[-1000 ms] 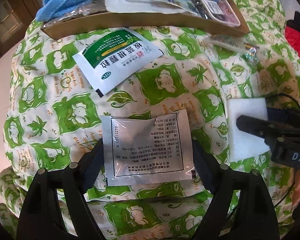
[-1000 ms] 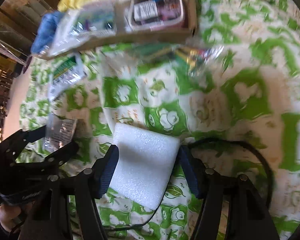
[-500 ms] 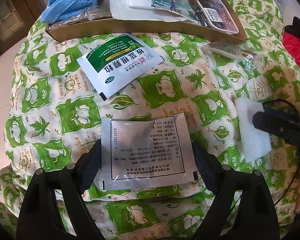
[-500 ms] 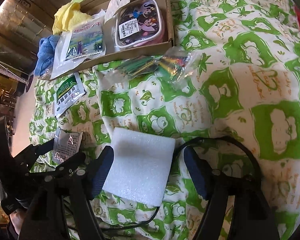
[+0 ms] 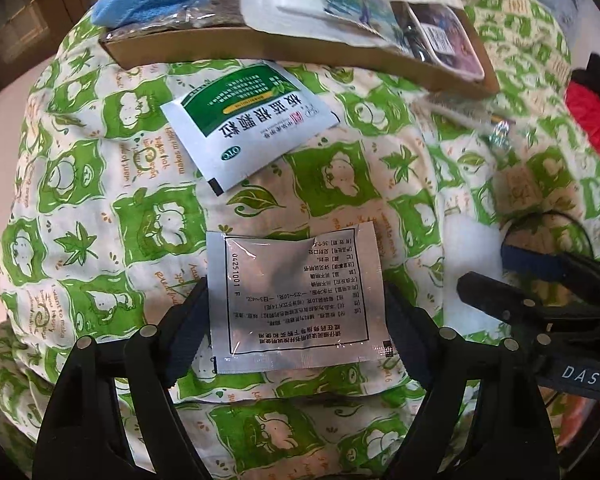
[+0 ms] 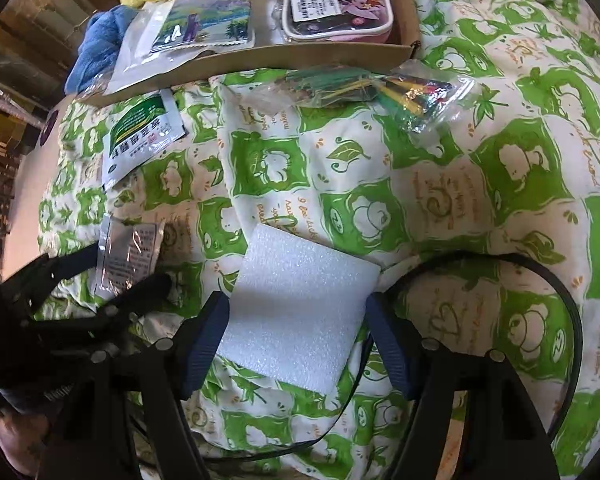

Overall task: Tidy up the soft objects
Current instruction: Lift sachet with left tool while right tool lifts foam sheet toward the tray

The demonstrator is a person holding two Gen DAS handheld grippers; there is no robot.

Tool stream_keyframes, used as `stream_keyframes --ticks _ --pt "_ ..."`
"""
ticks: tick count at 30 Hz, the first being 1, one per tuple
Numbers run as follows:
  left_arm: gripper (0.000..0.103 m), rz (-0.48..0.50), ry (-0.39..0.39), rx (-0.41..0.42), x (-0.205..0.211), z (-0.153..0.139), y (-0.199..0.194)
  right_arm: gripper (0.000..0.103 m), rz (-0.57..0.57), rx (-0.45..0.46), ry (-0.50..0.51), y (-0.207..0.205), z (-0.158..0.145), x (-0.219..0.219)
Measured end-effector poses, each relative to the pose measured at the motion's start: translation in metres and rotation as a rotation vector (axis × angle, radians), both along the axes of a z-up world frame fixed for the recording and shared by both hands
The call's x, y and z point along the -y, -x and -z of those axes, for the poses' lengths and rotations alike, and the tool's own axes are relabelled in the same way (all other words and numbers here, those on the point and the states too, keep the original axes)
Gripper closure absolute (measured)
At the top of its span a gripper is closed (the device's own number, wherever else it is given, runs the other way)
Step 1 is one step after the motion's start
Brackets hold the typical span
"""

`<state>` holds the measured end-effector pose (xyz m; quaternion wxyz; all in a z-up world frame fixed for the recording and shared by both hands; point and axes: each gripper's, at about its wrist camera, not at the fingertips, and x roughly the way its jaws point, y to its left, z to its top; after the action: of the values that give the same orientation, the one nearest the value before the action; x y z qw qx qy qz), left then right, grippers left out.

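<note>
While both grippers' jaws had just narrowed, the left gripper (image 5: pixel 296 316) straddled the foil sachet (image 5: pixel 296 300) and the right gripper (image 6: pixel 296 340) the foam pad (image 6: pixel 300 304), neither gripped; flat sachet might slip out on the soft quilt (image 5: pixel 332 172)

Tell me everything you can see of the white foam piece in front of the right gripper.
The white foam piece is a flat, roughly rectangular pad with a fine, pebbly surface, looking soft and light. It lies flat and somewhat skewed on the green-and-white printed cloth, between the jaws of the right gripper, which have just been closing further; whether the blue pads touch its edges is not clear. A thin black cable curves past its right side. In the left wrist view only a blurred white corner shows.
</note>
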<state>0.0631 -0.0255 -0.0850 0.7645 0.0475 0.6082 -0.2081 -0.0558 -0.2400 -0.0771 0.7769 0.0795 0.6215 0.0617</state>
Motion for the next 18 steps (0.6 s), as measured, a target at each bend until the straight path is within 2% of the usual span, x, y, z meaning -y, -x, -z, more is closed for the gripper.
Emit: stream_keyframes --ticks 1,3,9,11,12,13,14,18 --pt "0.023 -0.005 0.007 0.001 -0.002 -0.001 0.0 0.053 -0.003 0.014 0.005 0.002 -0.003 0.0" --pt "0.025 -0.012 0.022 0.007 -0.009 -0.003 -0.006 0.07 -0.005 0.044 -0.015 0.009 -0.012 0.009" --pt "0.025 -0.005 0.013 0.023 -0.011 -0.01 -0.008 0.069 0.019 0.017 -0.1 0.004 -0.016 0.031" --pt "0.025 -0.002 -0.002 0.016 -0.009 -0.005 -0.008 0.069 0.03 -0.001 -0.127 0.005 -0.014 0.034" --pt "0.025 -0.001 -0.006 0.016 -0.007 -0.004 -0.009 0.059 0.048 -0.017 -0.151 0.005 -0.011 0.036" --pt "0.025 0.0 -0.009 0.018 -0.006 -0.004 -0.009 0.04 0.062 -0.022 -0.162 0.004 -0.011 0.038" --pt "0.025 -0.001 -0.007 0.022 -0.006 -0.005 -0.009 0.033 0.073 -0.019 -0.166 0.004 -0.01 0.04" --pt "0.025 -0.005 -0.006 0.043 0.0 -0.01 -0.004 0.031 0.081 -0.009 -0.177 0.007 -0.022 0.039"
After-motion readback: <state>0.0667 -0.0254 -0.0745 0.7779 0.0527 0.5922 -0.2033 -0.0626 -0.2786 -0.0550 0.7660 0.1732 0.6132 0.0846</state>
